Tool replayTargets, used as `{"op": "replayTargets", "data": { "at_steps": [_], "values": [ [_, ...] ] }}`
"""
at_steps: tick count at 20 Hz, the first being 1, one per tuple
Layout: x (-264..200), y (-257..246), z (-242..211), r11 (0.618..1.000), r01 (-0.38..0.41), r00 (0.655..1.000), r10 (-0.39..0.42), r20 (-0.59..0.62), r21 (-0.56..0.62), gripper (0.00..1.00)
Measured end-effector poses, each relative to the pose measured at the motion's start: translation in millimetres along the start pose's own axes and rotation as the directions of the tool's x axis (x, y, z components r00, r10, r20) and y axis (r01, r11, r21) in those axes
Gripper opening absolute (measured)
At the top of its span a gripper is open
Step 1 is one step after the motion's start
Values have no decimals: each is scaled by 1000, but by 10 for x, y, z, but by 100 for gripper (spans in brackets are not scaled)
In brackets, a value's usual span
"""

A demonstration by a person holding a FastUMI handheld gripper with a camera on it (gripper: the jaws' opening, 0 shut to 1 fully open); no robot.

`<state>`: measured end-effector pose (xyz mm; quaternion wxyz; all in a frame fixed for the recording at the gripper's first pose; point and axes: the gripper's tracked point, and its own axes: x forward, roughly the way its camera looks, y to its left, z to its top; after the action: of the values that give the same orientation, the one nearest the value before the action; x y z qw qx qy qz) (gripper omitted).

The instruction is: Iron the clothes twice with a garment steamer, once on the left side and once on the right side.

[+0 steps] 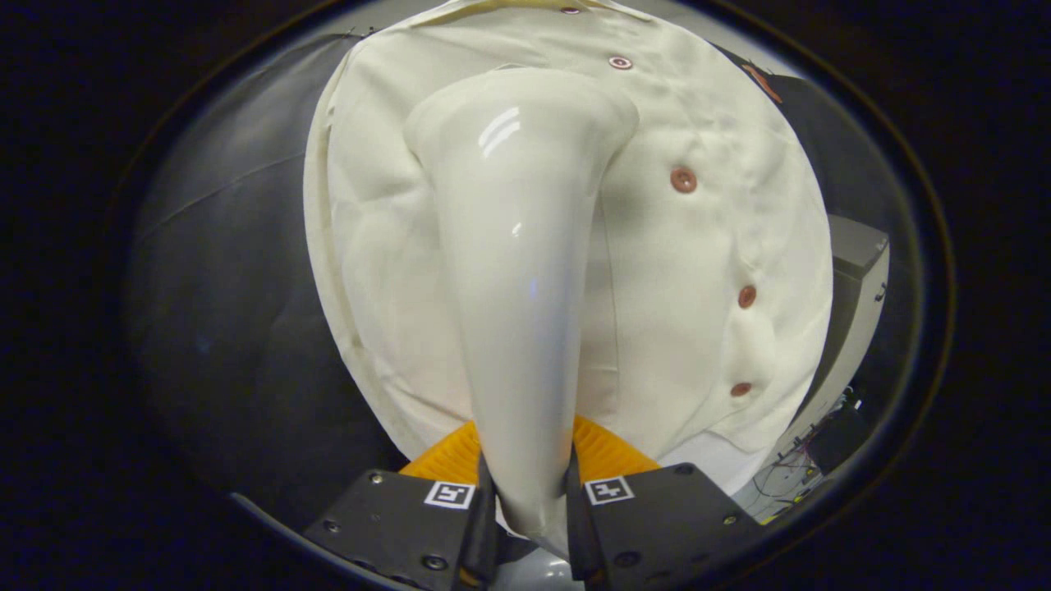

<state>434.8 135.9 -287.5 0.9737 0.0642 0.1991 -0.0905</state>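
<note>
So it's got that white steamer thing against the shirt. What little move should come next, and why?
Probably a slow stroke down the shirt. The hand-held gripper is shut on the steamer, whose wide head lies high on the cloth, on the side away from the buttons, and creased fabric runs below it toward the hem.

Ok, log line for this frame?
gripper: shut on steamer | steamer head: against shirt, beside the buttons | shirt: hanging
</note>
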Motion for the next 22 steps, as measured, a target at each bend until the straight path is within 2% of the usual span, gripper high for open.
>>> {"op": "replayTargets", "data": {
  "at_steps": [7, 13, 18, 22],
  "values": [
    [-42, -85, -417, 1000, -8, 997, 8, -82, 7, 35],
    [-263, -172, -834, 1000, -12, 983, 16, -181, 23, 34],
    [-608, -250, -910, 1000, -13, 976, 16, -217, 13, 34],
    [-1046, -269, -667, 999, -32, 984, 33, -175, 7, 34]
  ]
}}
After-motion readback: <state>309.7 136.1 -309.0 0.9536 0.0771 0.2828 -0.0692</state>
